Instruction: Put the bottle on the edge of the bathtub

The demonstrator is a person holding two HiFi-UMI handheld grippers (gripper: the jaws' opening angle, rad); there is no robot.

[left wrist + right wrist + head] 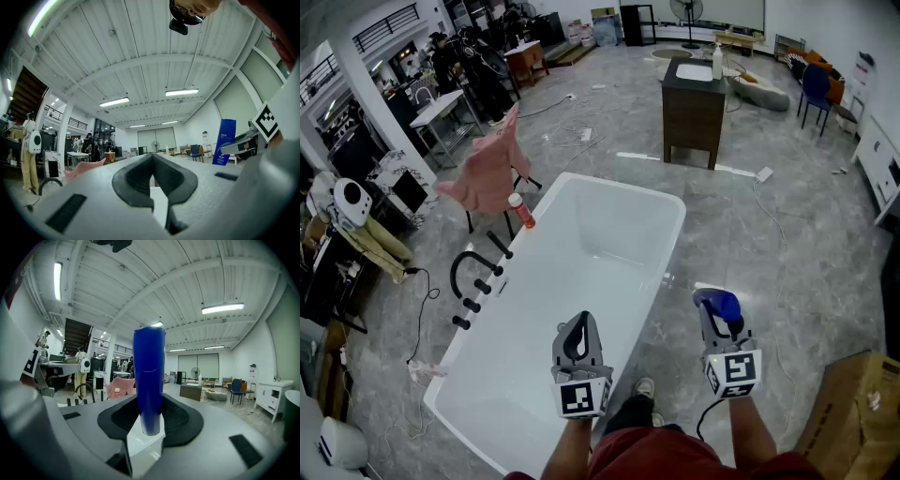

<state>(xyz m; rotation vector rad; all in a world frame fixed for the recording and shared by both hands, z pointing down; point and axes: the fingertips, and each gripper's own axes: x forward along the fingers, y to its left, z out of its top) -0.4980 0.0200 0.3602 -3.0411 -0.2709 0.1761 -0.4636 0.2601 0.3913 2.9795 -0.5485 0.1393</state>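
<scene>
Nearest the lens: left gripper, jaws pressed together, nothing between. Right gripper clamped on blue bottle. Held above grey floor, just right of white bathtub, apart from its rim. Long axis along the jaws, far end pointing forward, away from the person. Plain glossy deep-blue cylinder, straight sides. No print legible on it. Black-and-white square pattern on marker cube.
</scene>
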